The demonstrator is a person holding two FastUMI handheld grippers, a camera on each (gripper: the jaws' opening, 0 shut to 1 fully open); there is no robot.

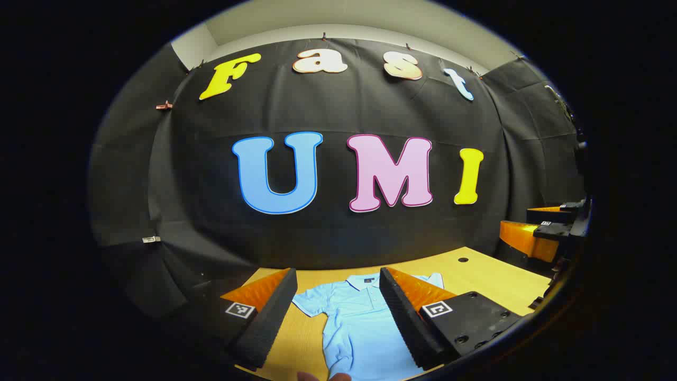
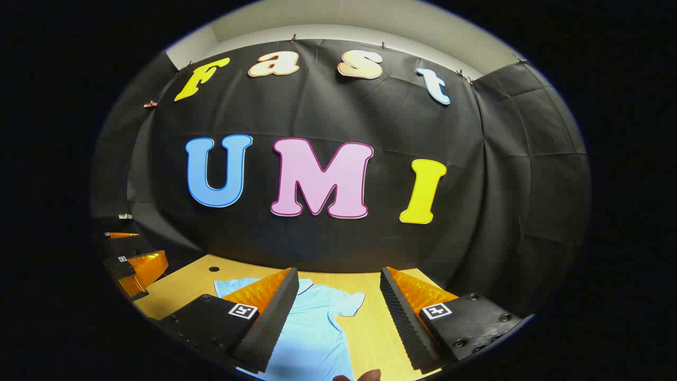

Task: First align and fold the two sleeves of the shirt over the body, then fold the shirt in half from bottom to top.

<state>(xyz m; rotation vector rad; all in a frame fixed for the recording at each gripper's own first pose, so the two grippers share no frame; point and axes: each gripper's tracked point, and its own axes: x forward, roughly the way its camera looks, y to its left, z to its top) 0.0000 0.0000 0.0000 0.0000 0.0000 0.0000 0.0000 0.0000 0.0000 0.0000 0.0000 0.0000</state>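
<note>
A light blue polo shirt [image 1: 359, 323] lies flat on the wooden table [image 1: 492, 280], collar toward the back wall, both short sleeves spread out to the sides. My left gripper [image 1: 337, 275] hovers over it, open, with nothing between its fingers; the shirt's left sleeve [image 1: 309, 304] shows in the gap. In the right gripper view the shirt [image 2: 317, 323] lies below my right gripper [image 2: 338, 272], which is also open and holds nothing. The shirt's right sleeve [image 2: 351, 302] sits between its fingers. Each gripper appears at the edge of the other's view: the right gripper [image 1: 545, 233] and the left gripper [image 2: 132, 259].
The table [image 2: 185, 291] has a small round hole [image 1: 463, 260] near its back edge, beside the shirt's right shoulder. The black cloth wall stands close behind the table. A person's fingertip [image 2: 365, 375] shows at the bottom edge.
</note>
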